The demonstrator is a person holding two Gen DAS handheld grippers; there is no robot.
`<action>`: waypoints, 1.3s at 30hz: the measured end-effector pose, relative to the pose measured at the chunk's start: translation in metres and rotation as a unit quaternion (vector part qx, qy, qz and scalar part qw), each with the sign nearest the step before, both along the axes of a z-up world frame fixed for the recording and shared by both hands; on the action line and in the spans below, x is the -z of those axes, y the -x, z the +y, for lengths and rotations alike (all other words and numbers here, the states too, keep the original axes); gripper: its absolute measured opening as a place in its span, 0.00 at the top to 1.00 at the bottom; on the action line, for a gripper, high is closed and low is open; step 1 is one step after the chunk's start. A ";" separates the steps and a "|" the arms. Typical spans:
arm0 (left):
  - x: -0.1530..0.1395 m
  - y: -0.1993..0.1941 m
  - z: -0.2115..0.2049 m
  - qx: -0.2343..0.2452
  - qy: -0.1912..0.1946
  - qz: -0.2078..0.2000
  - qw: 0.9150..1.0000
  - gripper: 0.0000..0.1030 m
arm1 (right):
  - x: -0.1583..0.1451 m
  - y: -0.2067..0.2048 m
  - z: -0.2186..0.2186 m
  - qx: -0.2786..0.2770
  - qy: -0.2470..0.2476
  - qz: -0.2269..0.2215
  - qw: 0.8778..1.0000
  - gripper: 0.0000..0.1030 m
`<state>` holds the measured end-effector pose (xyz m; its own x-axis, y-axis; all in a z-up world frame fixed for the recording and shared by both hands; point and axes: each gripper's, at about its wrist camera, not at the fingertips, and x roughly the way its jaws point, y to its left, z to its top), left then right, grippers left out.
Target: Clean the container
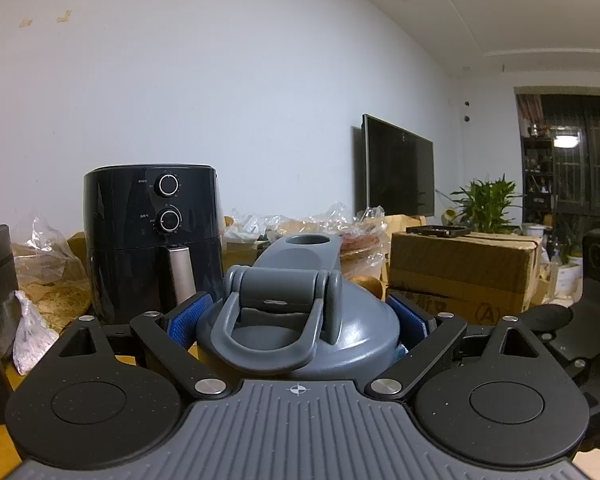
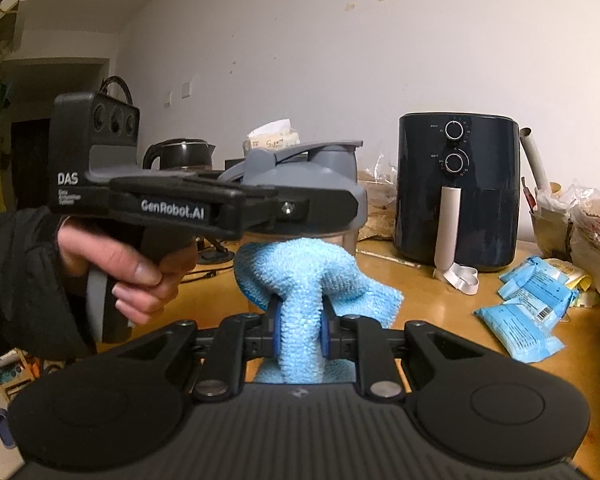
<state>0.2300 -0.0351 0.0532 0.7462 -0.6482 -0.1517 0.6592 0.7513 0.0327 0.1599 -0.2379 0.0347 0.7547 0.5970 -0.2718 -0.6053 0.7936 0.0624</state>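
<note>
Wipe pass on gripped container.
Left gripper is clamping the grey-lidded container above the table; right gripper is pinching the blue cloth beneath it. Risk: sideways rubbing could twist the container loose.

Ahead of me a pale wall fills the upper frame, flecked with tape scraps at upper left. A dark television hangs right of centre, a dim window at far right. The wooden bench shines below.
</note>
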 end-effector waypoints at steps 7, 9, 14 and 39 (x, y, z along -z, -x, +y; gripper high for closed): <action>0.000 0.001 -0.001 -0.002 -0.009 -0.001 1.000 0.08 | -0.006 0.000 -0.001 0.011 -0.012 -0.009 1.000 0.87; 0.000 0.001 -0.001 -0.003 -0.008 -0.001 1.000 0.08 | -0.008 0.001 -0.001 0.012 -0.012 -0.015 1.000 0.87; -0.001 0.001 -0.001 -0.004 -0.007 0.001 1.000 0.08 | -0.012 0.003 -0.002 0.014 -0.024 -0.026 0.999 0.87; -0.003 0.001 -0.003 -0.009 -0.002 -0.002 1.000 0.08 | -0.008 -0.005 0.009 0.012 0.033 0.001 0.999 0.89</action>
